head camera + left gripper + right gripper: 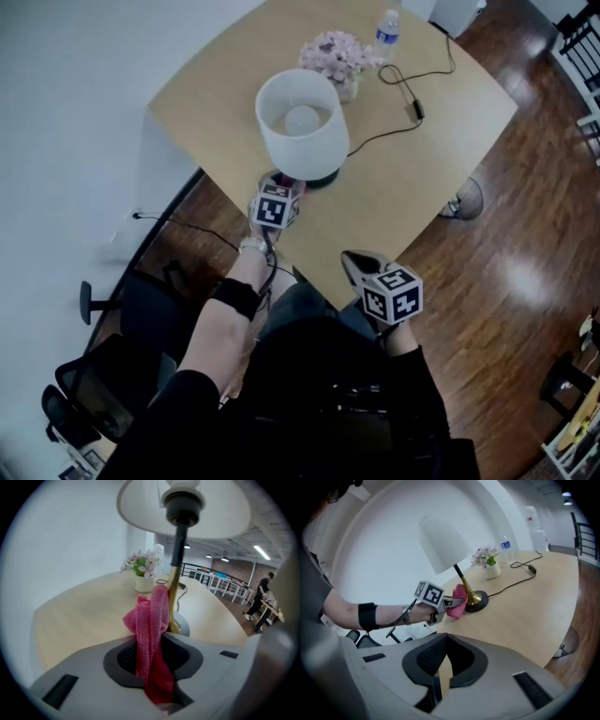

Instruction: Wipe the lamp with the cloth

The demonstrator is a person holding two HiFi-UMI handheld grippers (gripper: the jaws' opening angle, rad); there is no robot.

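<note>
The lamp (301, 120) stands on the table with a white shade, a brass stem (176, 559) and a dark round base (479, 603). My left gripper (289, 192) is shut on a pink cloth (152, 620), which bunches up out of the jaws right in front of the stem's foot, under the shade (187, 506). In the right gripper view the left gripper (451, 603) holds the cloth (458, 605) just left of the base. My right gripper (351, 260) hovers over the table's near edge, apart from the lamp, its jaws together with nothing in them.
On the wooden table (422, 178), a pot of pink flowers (337, 58) and a water bottle (388, 28) stand beyond the lamp. A black cable (408, 98) runs across to the base. Office chairs (103, 375) stand at the lower left. A person (259, 599) walks far off.
</note>
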